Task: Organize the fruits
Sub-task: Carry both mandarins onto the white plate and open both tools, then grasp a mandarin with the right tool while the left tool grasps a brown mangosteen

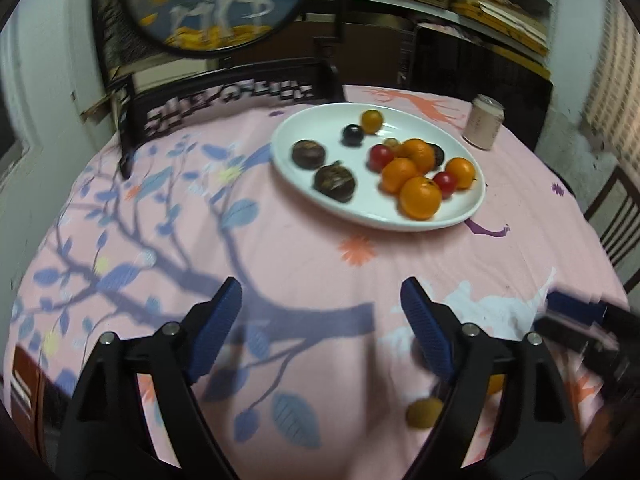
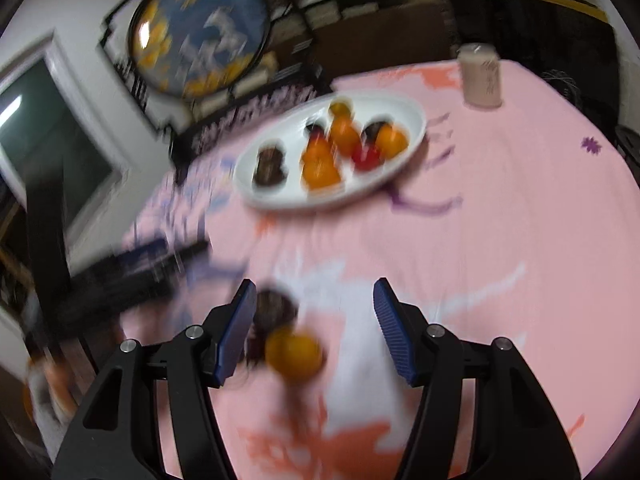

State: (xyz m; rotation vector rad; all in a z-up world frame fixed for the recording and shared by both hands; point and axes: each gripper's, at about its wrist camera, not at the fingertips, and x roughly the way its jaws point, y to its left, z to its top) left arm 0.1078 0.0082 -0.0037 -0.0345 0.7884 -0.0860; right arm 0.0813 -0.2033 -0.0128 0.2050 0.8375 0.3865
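With the jaws of both the left gripper [image 1: 321, 312] and right gripper [image 2: 315, 316] open and empty, the loose orange [image 2: 294, 354] on the bench [image 2: 500, 240], short of the plate [image 2: 412, 120], looks light, smooth, roll-prone: pinch its widest middle, gently.

fruits [image 1: 420, 198] on plate [image 1: 320, 128], can [image 1: 483, 121] right
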